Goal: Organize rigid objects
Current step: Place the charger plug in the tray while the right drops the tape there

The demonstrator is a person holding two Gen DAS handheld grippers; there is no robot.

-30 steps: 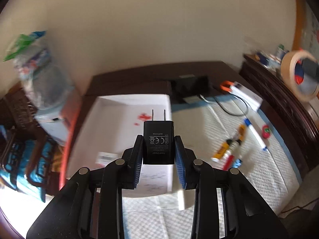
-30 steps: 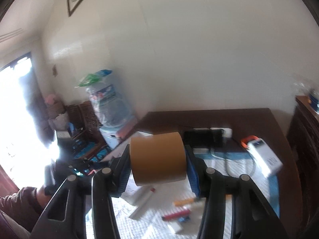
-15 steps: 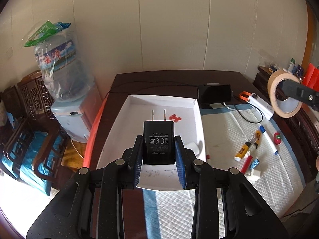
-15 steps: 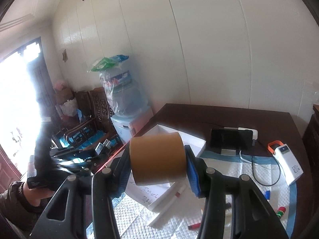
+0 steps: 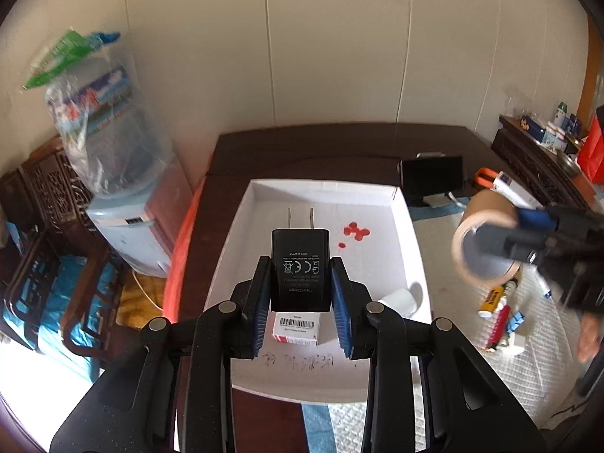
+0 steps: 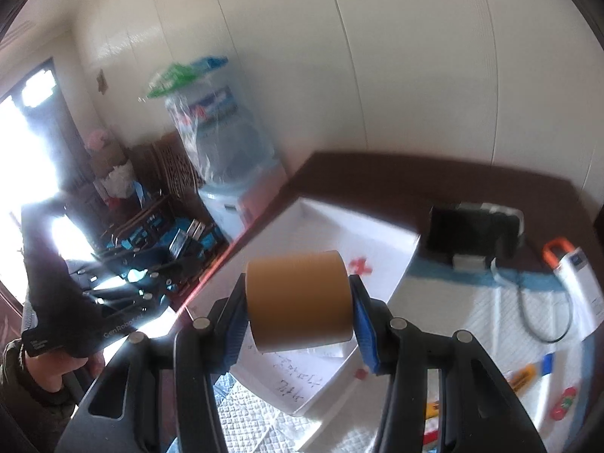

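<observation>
1. Here we hold two grippers above the white box (image 5: pixel 409 222), our landmark on the dark table (image 5: pixel 339 143).
2. Our left gripper (image 5: pixel 301 296) has its blue-padded fingers clamped on a black charger (image 5: pixel 300 268), prongs pointing away, over the box's near half. Its small white print shows "Travel Charger" and a CE mark; the rest is too small to read.
3. Below the charger, inside the box, lies a small carton (image 5: pixel 298 325) with a barcode label, and a white plug (image 5: pixel 400 297) sits toward the box's right wall.
4. Red blots (image 5: pixel 355 231) mark the box floor; handwriting on its near floor is unreadable.
5. Our right gripper (image 6: pixel 298 304) pinches a brown tape roll (image 6: pixel 300 300) by its flat sides, just right of the box.
6. Markers (image 5: pixel 494 298) lie on the quilted pad right of the box.
</observation>
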